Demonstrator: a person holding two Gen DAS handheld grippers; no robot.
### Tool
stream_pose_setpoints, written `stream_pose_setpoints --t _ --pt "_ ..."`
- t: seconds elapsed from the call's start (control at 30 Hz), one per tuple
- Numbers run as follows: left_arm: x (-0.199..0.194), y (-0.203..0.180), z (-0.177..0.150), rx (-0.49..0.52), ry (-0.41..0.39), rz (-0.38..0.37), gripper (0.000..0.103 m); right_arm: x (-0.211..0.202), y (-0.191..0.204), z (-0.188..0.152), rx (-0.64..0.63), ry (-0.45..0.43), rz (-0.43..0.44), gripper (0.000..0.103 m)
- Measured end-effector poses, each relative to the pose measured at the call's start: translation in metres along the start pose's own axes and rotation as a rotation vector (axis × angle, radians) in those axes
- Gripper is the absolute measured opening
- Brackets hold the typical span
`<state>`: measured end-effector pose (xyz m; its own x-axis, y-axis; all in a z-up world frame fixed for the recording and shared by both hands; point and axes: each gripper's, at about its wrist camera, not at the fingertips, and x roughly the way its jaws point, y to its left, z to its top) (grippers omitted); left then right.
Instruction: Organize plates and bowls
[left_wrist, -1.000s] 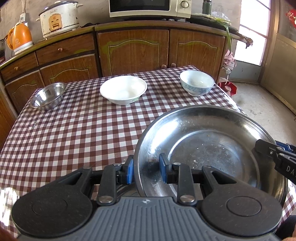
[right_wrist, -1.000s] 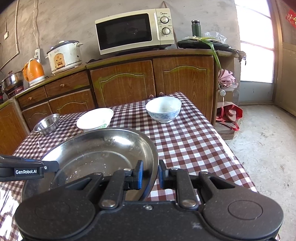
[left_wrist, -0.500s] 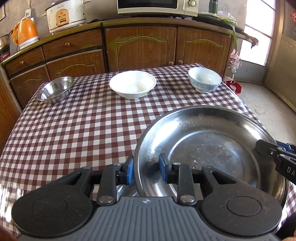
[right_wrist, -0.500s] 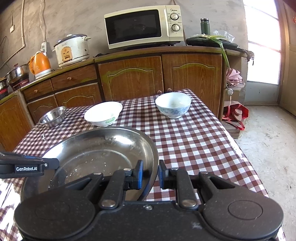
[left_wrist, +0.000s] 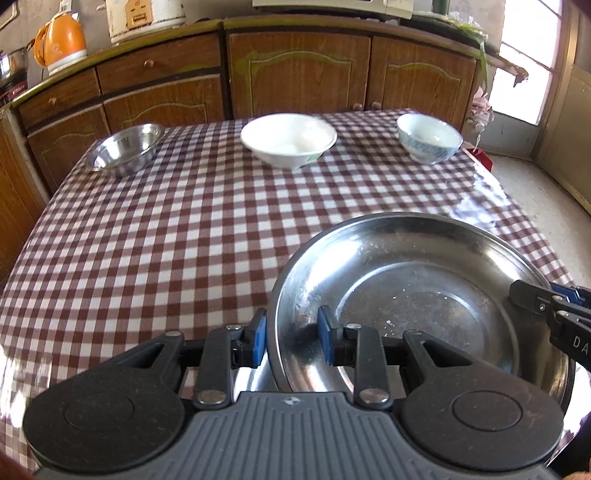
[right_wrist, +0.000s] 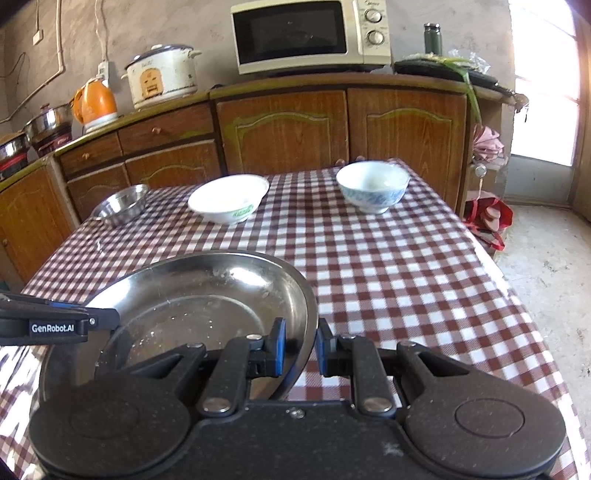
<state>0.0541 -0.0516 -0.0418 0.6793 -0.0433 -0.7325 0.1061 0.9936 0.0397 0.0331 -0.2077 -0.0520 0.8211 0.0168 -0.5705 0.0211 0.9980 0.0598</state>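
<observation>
Steel plate sits over the near end of the checked tablecloth, its rim clamped by both the left gripper and the right gripper; small steel bowl, white bowl and blue-patterned bowl line the far edge

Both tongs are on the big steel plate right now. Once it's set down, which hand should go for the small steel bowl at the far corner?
Left, probably. The small steel bowl sits at the table's far left, on the left tongs' side of the steel plate; the right tongs grip its opposite rim.
</observation>
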Motion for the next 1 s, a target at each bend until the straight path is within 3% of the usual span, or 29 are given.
stream_pose_setpoints --t 0.43,0.77,1.0 --pt "0.017 0.02 -0.031 0.013 0.065 0.022 0.03 0.017 0.022 -0.035 -0.029 0.095 0.038 0.023" --pt "0.011 0.025 -0.043 0.031 0.037 0.023 0.03 0.016 0.029 -0.044 -0.049 0.103 0.041 0.026" --pt "0.01 0.027 -0.045 0.03 0.03 0.006 0.03 0.014 0.033 -0.047 -0.076 0.117 0.054 0.041"
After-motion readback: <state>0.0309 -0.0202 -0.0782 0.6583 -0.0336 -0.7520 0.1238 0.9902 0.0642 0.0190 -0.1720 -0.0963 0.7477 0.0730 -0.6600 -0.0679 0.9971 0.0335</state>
